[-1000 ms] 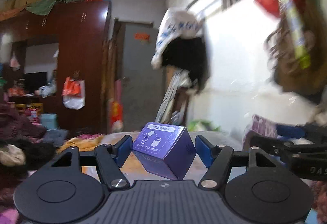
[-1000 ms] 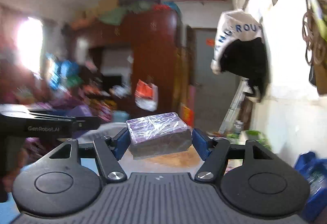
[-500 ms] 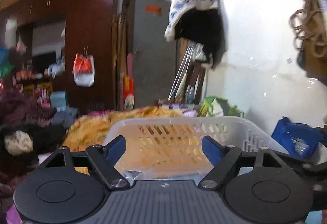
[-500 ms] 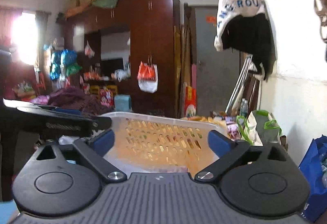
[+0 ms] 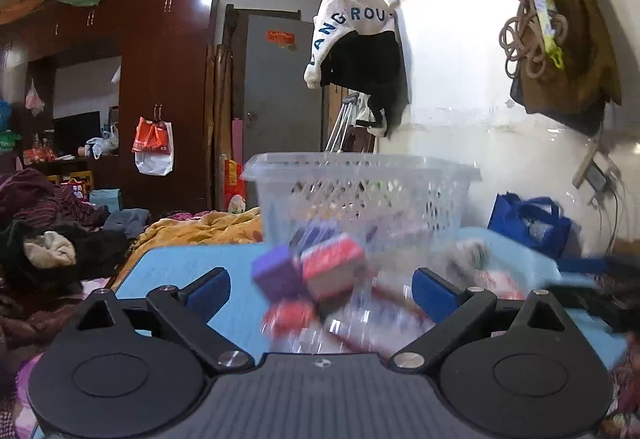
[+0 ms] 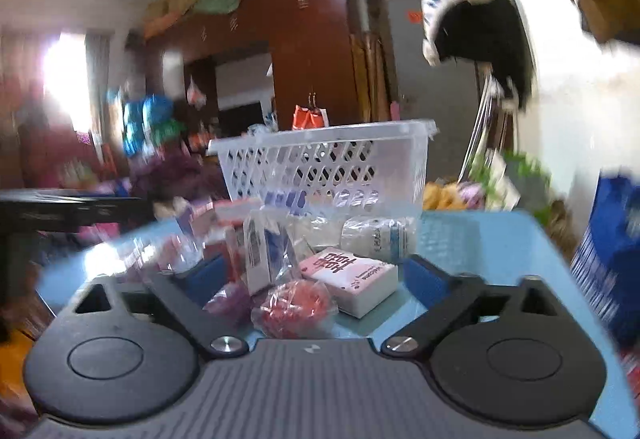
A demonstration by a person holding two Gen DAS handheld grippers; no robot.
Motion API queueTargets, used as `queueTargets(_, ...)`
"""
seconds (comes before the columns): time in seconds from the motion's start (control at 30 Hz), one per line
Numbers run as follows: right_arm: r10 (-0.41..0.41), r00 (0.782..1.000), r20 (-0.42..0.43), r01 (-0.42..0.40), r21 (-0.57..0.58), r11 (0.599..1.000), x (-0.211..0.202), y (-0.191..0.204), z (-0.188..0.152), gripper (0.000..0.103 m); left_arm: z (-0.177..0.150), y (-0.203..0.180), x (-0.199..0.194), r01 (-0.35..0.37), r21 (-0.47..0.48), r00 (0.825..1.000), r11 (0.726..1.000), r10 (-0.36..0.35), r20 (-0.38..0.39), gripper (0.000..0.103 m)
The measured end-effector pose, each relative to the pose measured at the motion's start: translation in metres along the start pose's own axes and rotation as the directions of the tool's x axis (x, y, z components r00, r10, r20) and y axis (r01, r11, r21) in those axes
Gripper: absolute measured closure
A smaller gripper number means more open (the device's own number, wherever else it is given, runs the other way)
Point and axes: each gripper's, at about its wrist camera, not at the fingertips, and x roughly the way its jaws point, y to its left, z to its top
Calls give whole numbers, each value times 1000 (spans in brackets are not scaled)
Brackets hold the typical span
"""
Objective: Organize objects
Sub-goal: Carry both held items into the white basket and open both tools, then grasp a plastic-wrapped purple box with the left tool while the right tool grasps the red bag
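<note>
I have both tools released: the left gripper [image 5: 320, 289] opening, the right gripper [image 6: 314, 275] closing, neither clenched on anything. The pile of small packets [image 6: 304, 259] lies on the blue table [image 6: 460, 239], just before the white basket [image 6: 324, 167].

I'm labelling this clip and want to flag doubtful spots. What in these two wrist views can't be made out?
- Left wrist view: the purple box and red-and-white box are motion-blurred; print unreadable.
- Left wrist view: the white perforated plastic basket shows only its outside; the wall hides most of its contents.
- Right wrist view: the clear-wrapped red bundle is partly cut off by the gripper body.
- Right wrist view: the room on the left is smeared by blur.
</note>
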Motion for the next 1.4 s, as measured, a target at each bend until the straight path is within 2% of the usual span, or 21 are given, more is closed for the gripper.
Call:
queueTargets(0.03,25,1000,-16,-25,-14,1000,2,3,-1,27,-3,3,-4,-8,-8,1000,1000,8,1,8)
queueTargets(0.1,52,998,-28,-52,-12,999,-1,7,-8,29,-2,6,-1,0,3,1000,1000,0,-20,12)
queueTargets(0.2,56,997,-56,-57,-19,998,4,11,-11,32,-8,5,2,-4,25,999,1000,6,-47,17)
queueTargets(0.23,50,996,-67,-52,-33,998,6,14,-12,35,-11,4,4,-5,32,998,999,7,-58,20)
queueTargets(0.33,19,997,-69,-24,-78,997,3,22,-15,37,-19,4,12,12,31,996,999,-10,-87,23)
queueTargets(0.47,5,998,-66,-11,-88,996,-2,20,-18,45,-27,3,14,4,40,996,999,0,-92,25)
queueTargets(0.63,-7,997,-79,0,-96,995,2,17,-18,45,-35,4,16,-18,58,994,998,24,-108,25)
queueTargets(0.8,-14,995,-101,4,-97,995,10,17,-22,44,-39,-7,17,-56,121,994,991,66,-86,26)
queueTargets(0.87,-13,996,-94,5,-81,997,9,15,-22,45,-39,-8,16,-52,122,994,991,63,-86,28)
queueTargets(0.97,-29,995,-92,21,-82,996,9,16,-22,49,-39,-5,17,-46,104,994,994,56,-93,52)
queueTargets(1.13,-43,997,-64,38,-76,996,3,15,-22,52,-40,-2,15,-63,86,995,994,69,-71,53)
queueTargets(1.4,-47,999,-7,46,-59,997,-16,6,-13,52,-33,-2,-4,-80,100,997,992,78,23,54)
